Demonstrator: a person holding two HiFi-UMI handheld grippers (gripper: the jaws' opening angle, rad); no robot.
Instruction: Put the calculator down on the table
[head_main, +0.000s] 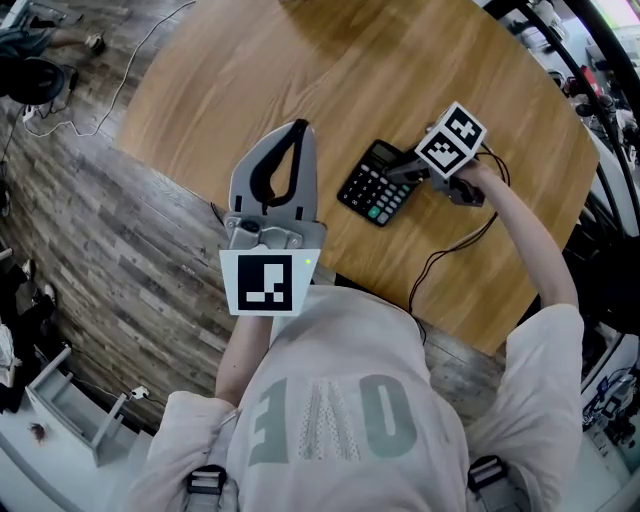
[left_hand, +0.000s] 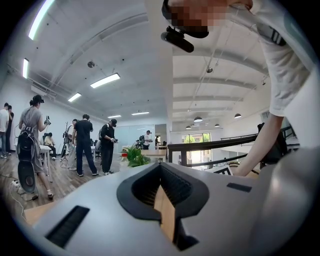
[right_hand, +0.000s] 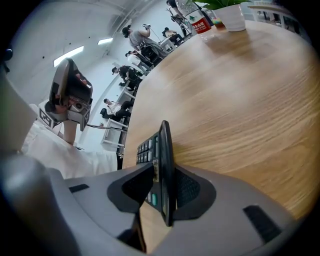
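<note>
The calculator (head_main: 375, 185) sits clamped between the jaws of the right gripper (head_main: 398, 172), gripped by its lower end with the keys facing up. In the right gripper view it (right_hand: 162, 170) stands edge-on between the two black pads (right_hand: 187, 187), which press on both faces. It is low over the round wooden table (head_main: 300, 70), well in from the rim, though I cannot tell whether it touches the wood. Bare tabletop spreads wide beyond it. The left gripper (head_main: 300, 128) hangs over the table's near edge, jaws closed together on nothing. A black cable (head_main: 450, 250) trails off the near edge. At the far rim stand a water bottle (right_hand: 200, 20) and a white pot (right_hand: 232, 17) holding a green plant.
</note>
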